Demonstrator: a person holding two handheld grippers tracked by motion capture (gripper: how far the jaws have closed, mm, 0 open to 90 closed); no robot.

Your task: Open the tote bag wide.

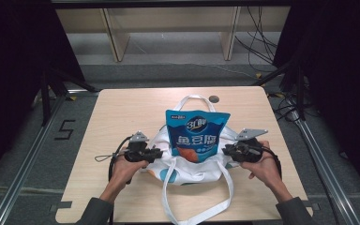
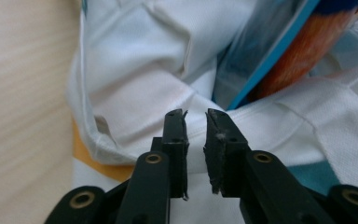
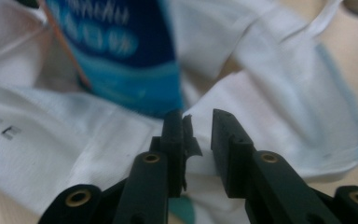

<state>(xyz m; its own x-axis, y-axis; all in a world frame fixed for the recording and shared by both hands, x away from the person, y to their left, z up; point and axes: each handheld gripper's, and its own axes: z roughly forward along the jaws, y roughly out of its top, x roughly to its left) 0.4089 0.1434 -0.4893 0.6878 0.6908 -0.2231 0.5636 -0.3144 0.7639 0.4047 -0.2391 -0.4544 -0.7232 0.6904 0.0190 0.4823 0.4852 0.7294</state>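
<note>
White tote bag (image 1: 194, 166) on table (image 1: 122, 117), blue snack pouch (image 1: 196, 133) inside (upright), left hand-held gripper (image 2: 196, 116) and right hand-held gripper (image 3: 198, 116) slightly open at its rim.

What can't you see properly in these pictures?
- Bottom of the blue snack packet: in the high view it sits down inside the white tote bag, whose cloth covers it.
- Packet lettering: blurred in the right gripper view, too close to the camera.
- Tote bag print: in the right gripper view, a fold cuts off the dark letters.
- Bag strap: the bottom edge of the high view cuts off its loop.
</note>
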